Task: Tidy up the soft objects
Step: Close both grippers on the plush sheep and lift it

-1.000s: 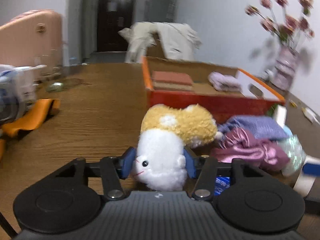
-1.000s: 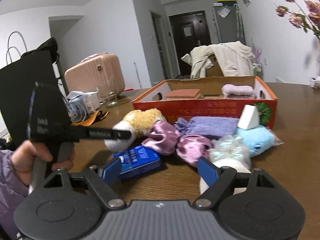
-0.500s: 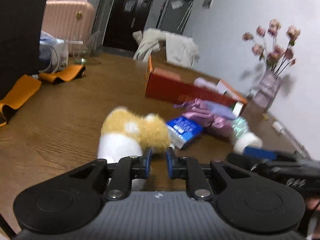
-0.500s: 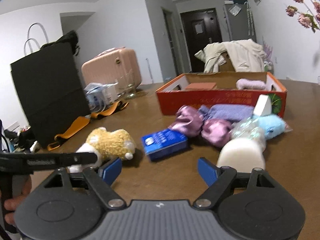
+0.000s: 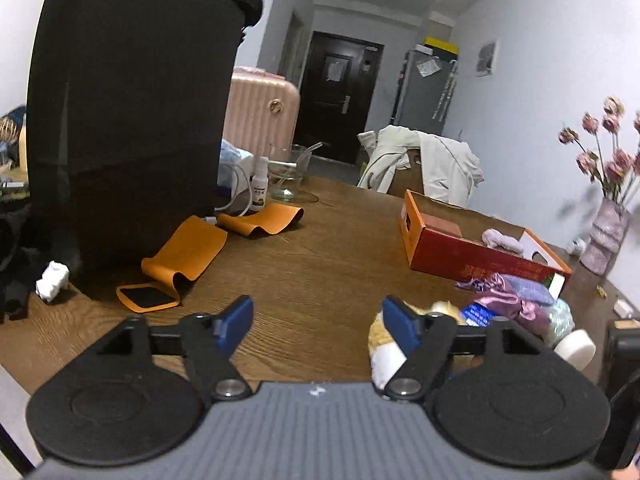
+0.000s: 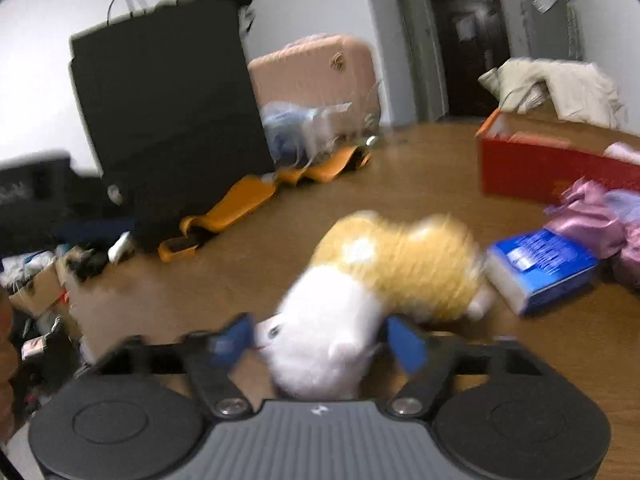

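Right gripper (image 6: 320,342): jaws have just been closing, now about half open, with the plush (image 6: 360,280) white end between them. Pads sit at its sides; view too blurred to tell whether they press.

Left gripper (image 5: 318,320): jaws have just been opening, now wide, only bare table (image 5: 320,264) between them. Plush (image 5: 384,348) lies on the table just behind its right finger.

Beside the plush: blue pack (image 6: 540,268), then pink cloth (image 6: 588,220). Red box (image 5: 460,248) farther back. Black bag (image 5: 132,140) stands at left.
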`<move>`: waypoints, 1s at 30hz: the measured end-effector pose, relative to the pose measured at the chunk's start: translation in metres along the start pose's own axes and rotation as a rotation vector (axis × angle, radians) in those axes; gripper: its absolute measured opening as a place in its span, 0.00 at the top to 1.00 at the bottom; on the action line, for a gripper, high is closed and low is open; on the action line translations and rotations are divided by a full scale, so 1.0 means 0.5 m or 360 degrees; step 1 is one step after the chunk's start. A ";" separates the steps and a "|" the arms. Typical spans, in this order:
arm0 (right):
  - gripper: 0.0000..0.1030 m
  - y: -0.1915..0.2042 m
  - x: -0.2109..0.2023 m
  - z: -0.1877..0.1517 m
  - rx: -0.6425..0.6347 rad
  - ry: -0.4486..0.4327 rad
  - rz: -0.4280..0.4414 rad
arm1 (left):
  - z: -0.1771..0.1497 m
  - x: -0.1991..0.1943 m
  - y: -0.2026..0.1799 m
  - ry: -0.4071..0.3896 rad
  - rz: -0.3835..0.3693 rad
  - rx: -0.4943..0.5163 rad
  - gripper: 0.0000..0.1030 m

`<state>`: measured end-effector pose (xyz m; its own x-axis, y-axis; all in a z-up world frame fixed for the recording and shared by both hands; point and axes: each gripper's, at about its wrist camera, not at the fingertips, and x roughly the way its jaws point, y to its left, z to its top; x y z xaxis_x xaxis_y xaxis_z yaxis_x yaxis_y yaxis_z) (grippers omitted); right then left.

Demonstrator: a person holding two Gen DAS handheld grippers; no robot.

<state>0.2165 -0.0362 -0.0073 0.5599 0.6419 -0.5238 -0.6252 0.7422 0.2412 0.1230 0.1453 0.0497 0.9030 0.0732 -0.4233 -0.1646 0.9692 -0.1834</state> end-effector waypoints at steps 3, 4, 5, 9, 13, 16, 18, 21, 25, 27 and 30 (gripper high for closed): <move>0.42 -0.005 -0.047 -0.025 -0.0097 0.0025 0.0076 | -0.013 0.009 -0.013 0.0030 -0.0020 0.0043 0.24; 0.42 -0.017 -0.072 -0.038 -0.0112 0.0029 0.0071 | -0.016 0.021 -0.019 0.0050 -0.0048 0.0041 0.24; 0.42 -0.031 -0.097 -0.048 -0.0109 0.0039 0.0071 | -0.020 0.034 -0.027 0.0079 -0.0084 0.0035 0.24; 0.29 -0.122 -0.217 -0.087 -0.0015 0.0019 -0.0067 | -0.037 0.090 -0.080 0.0198 -0.0297 0.0050 0.24; 0.20 -0.207 -0.318 -0.115 0.0158 -0.0102 -0.0402 | -0.046 0.144 -0.144 0.0327 -0.0620 -0.0005 0.24; 0.21 -0.247 -0.362 -0.131 0.0347 -0.0172 -0.0544 | -0.056 0.188 -0.208 0.0431 -0.0787 0.0000 0.25; 0.22 -0.252 -0.378 -0.137 0.0392 -0.0229 -0.0520 | -0.064 0.205 -0.251 0.0470 -0.0855 0.0057 0.25; 0.24 -0.266 -0.387 -0.145 0.0494 -0.0328 -0.0420 | -0.067 0.230 -0.291 0.0529 -0.0924 0.0047 0.32; 0.33 -0.303 -0.353 -0.139 0.0599 -0.0332 -0.0330 | -0.086 0.238 -0.310 0.0620 -0.0939 0.0013 0.50; 0.37 -0.311 -0.325 -0.137 0.0593 -0.0289 -0.0304 | -0.091 0.224 -0.305 0.0625 -0.0920 -0.0013 0.51; 0.44 -0.307 -0.313 -0.140 0.0613 -0.0279 -0.0215 | -0.094 0.188 -0.277 0.0644 -0.0861 -0.0093 0.53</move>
<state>0.1868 -0.2639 -0.0198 0.7271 0.5327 -0.4330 -0.3107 0.8178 0.4844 0.2121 0.0069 -0.0062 0.6464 -0.5234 -0.5551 0.2374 0.8294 -0.5056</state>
